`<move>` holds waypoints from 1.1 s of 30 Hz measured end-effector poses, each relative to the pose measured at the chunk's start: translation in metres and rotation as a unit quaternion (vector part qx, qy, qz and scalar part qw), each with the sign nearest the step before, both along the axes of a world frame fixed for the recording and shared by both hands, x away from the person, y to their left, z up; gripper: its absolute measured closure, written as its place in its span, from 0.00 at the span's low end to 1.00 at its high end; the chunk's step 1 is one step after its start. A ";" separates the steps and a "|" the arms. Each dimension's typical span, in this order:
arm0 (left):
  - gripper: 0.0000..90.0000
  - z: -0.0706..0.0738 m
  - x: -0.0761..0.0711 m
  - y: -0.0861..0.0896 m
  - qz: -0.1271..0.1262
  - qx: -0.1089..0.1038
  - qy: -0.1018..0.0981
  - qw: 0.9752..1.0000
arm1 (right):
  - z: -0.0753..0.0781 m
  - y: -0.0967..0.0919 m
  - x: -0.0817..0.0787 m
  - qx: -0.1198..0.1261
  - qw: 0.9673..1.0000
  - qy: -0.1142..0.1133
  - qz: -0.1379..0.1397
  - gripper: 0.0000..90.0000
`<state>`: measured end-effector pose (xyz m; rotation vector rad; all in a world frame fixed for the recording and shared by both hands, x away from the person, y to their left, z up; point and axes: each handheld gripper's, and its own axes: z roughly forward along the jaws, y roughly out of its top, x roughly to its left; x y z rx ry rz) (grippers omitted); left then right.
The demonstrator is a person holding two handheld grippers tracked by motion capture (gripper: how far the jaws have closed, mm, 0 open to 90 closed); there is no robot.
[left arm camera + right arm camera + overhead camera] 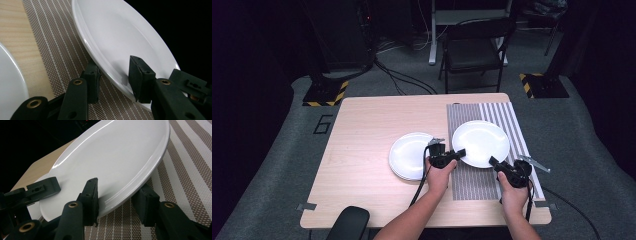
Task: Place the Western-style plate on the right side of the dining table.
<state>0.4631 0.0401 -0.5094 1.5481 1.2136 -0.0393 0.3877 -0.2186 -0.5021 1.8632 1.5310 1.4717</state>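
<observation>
A white plate (pixel 481 141) is held by both grippers above a striped placemat (pixel 472 182) that lies along the right edge of the table (pixel 362 150). The left gripper (pixel 457 152) takes the plate's near-left rim: in the left gripper view, one jaw sits on the plate's upper face and the other under the rim, clamped on the plate (pixel 117 37). The right gripper (pixel 493 161) takes the near-right rim; in the right gripper view its jaws likewise straddle the edge, one above and one below, pressed on the plate (pixel 112 162). The plate appears tilted and lifted off the placemat (pixel 190 170) in both gripper views.

Just left of the held plate, toward the middle of the table's near half, rests a stack of white plates (pixel 407 157); its right edge lies close to the left gripper, and its rim shows at the left of the left gripper view (pixel 10 82). The woven placemat (pixel 57 45) runs beneath the plate. Beyond the table's far edge stands a black chair (pixel 474 50); cables cross the grey floor. A dark rounded object (pixel 348 222) sits at the near left corner.
</observation>
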 end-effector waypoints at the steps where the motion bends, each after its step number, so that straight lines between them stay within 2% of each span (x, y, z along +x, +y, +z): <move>1: 0.69 0.000 0.000 -0.001 0.001 -0.001 0.002 1.000 | 0.000 0.000 0.000 0.001 1.000 0.001 -0.002 0.63; 20: 0.69 -0.005 0.006 -0.010 -0.005 -0.002 0.013 1.000 | -0.006 -0.008 0.003 -0.007 1.000 0.007 -0.014 0.63; 22: 0.69 -0.006 0.008 -0.010 -0.008 0.005 0.006 1.000 | -0.006 -0.009 0.003 -0.009 1.000 0.005 -0.013 0.63; 33: 0.70 -0.010 0.012 -0.013 -0.004 0.009 0.014 1.000 | -0.011 -0.012 0.006 -0.019 1.000 0.011 -0.020 0.63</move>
